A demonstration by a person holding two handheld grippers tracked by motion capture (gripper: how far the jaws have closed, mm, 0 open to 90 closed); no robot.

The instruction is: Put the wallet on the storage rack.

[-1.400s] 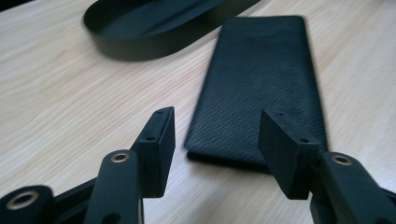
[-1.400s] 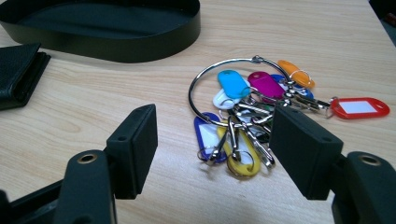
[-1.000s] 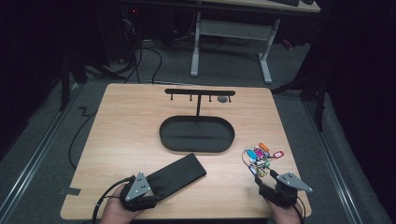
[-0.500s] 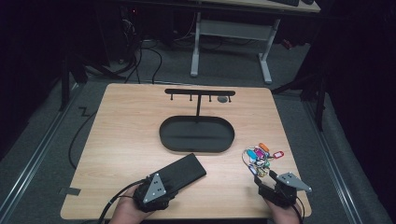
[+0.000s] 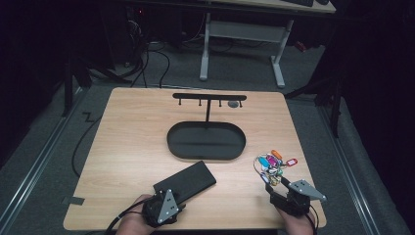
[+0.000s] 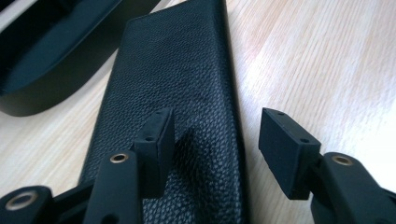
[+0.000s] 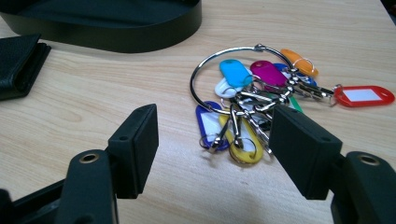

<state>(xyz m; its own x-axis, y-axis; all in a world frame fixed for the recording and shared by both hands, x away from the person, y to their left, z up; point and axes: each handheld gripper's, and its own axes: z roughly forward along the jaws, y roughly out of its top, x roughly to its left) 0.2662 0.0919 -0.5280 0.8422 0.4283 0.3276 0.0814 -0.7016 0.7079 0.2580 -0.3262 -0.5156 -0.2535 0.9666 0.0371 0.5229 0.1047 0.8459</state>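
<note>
A black leather wallet (image 5: 186, 182) (image 6: 173, 79) lies flat on the wooden table, near its front edge. My left gripper (image 5: 169, 196) (image 6: 215, 140) is open at the wallet's near end, one jaw over the leather and the other past its right edge. A metal key ring with several coloured tags (image 5: 271, 164) (image 7: 252, 98) lies at the front right. My right gripper (image 5: 275, 188) (image 7: 212, 149) is open just short of it, the tags showing between its jaws. A black oval tray (image 5: 205, 141) (image 6: 42, 60) with an upright hook bar (image 5: 209, 97) stands at the table's middle.
The tray's rim (image 7: 140, 39) lies just beyond the wallet and the keys. A small grey object (image 5: 234, 104) hangs at the bar's right end. Bare wood (image 5: 127, 147) stretches to the left of the tray. A desk frame (image 5: 240, 44) and cables (image 5: 156, 54) are on the floor behind.
My left gripper has moved right and forward along the front edge onto the wallet's near end. The right gripper, keys and wallet have stayed put.
</note>
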